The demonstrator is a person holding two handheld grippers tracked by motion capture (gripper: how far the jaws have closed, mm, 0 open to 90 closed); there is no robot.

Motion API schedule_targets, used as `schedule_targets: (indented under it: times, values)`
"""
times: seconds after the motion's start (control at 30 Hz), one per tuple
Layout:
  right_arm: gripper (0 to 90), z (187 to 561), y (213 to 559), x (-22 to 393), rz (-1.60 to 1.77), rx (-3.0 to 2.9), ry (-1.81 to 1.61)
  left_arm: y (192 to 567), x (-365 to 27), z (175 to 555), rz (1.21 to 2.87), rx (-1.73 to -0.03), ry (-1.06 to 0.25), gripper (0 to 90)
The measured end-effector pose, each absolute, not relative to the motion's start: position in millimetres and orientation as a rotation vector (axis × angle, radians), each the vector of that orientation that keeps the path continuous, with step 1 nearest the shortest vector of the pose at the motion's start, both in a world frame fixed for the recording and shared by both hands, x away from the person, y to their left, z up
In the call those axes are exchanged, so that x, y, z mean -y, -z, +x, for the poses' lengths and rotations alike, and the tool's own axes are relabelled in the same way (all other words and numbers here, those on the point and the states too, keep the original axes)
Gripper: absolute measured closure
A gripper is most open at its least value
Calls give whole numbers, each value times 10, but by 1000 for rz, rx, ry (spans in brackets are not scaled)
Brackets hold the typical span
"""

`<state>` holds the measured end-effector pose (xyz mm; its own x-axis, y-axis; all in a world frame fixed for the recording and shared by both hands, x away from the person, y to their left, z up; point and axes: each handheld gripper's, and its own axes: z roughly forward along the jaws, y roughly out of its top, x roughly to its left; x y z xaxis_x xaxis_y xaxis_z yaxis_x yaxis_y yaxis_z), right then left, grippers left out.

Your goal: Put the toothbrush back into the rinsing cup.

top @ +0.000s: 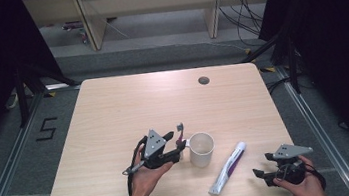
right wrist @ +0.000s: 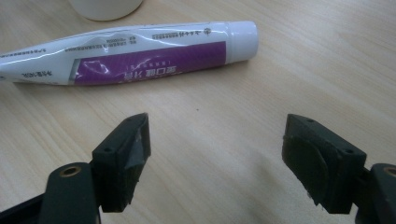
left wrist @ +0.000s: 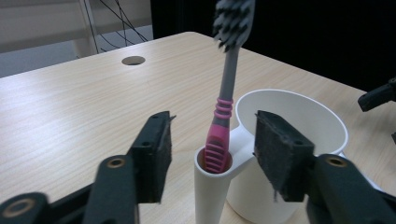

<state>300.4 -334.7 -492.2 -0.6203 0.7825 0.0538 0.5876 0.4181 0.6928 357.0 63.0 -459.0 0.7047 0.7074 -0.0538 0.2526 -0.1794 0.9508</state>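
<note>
On the pale wooden desk [top: 114, 115] stands a white cup [top: 202, 149], open side up, and its wide main bowl looks empty as far as the left gripper view reaches into it. Joined to the cup's side is a narrow white tube-shaped holder [left wrist: 211, 186], and in that holder stands a toothbrush [left wrist: 225, 98], nearly upright with a slight lean: its pink ribbed grip sits down inside the holder's mouth, its grey neck rises above the rim, and its grey-and-white bristle head is at the top. The left tongs [top: 180, 138] are level with the holder, one black pad on each side of it and of the brush handle, and both pads stand clear of the brush, so the tongs are open with the toothbrush between them but not gripped. The hand [top: 147, 177] carrying them rests on the desk just left of the cup. To the right of the cup, near it but not touching, a toothpaste tube [top: 229, 168] lies flat on the desk, white with a purple label, its white cap end pointing away from the person and its crimped end toward the front edge. The right tongs [top: 264, 164] are low above the desk near the front right corner, beside the tube and apart from it; their pads are spread wide over bare wood with nothing between them, open and holding nothing.
</note>
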Motion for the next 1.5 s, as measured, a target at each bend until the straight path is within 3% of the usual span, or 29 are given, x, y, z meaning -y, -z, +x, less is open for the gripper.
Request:
schedule_targets:
  times: [0.3, 1.5]
  values:
    - [246, 3019, 4928, 3355, 1166, -2391, -1004, 4515, -706, 3525, 1741, -767, -491, 334]
    - [247, 3016, 4926, 3371, 1172, -2393, -1010, 4527, -989, 3262, 1784, -802, -488, 286]
